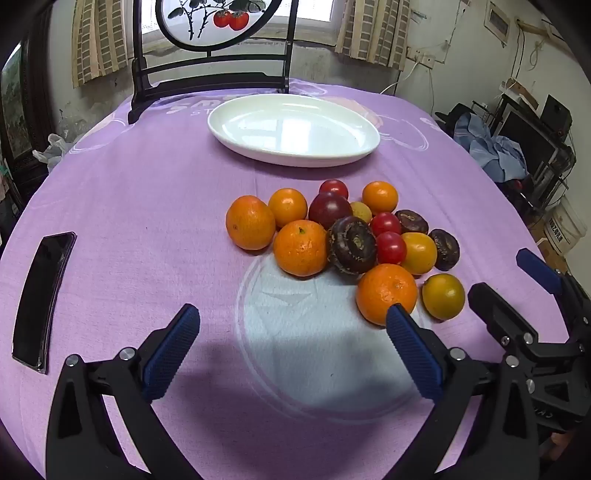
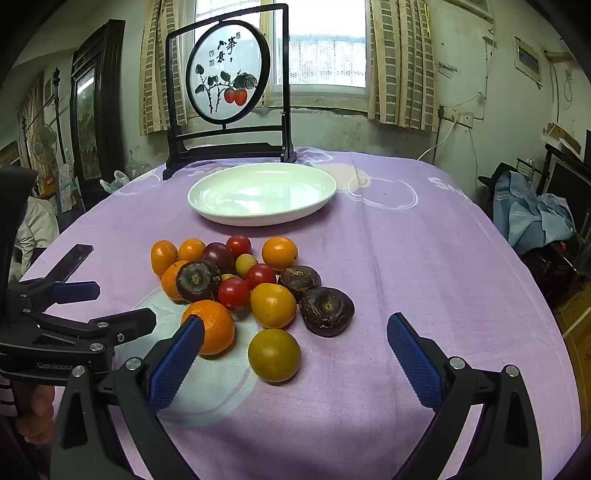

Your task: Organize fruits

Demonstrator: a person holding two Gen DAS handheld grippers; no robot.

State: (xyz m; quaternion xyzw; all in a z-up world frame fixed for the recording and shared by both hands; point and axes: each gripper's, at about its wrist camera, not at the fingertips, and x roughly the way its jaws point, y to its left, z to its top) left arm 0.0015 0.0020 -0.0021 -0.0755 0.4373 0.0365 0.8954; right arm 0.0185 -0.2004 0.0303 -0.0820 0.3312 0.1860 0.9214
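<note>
A pile of fruit lies on the purple tablecloth: several oranges (image 1: 386, 293) (image 2: 214, 325), red cherry tomatoes (image 1: 390, 247) (image 2: 232, 293), dark water chestnuts (image 1: 352, 244) (image 2: 327, 311) and a yellow-green citrus (image 1: 443, 296) (image 2: 274, 354). An empty white oval plate (image 1: 258, 146) (image 2: 207, 210) sits behind the pile. My left gripper (image 1: 291, 328) is open and empty, just short of the pile, to its left. My right gripper (image 2: 295, 343) is open and empty, with the yellow-green citrus just ahead between its fingers. Each gripper shows in the other's view (image 1: 517, 280) (image 2: 110, 302).
A black phone (image 1: 42, 299) (image 2: 72, 258) lies near the table's left edge. A framed round persimmon painting on a black stand (image 2: 227, 74) (image 1: 212, 22) stands at the table's far edge behind the plate. Clutter and blue clothes (image 2: 528, 214) are off to the right.
</note>
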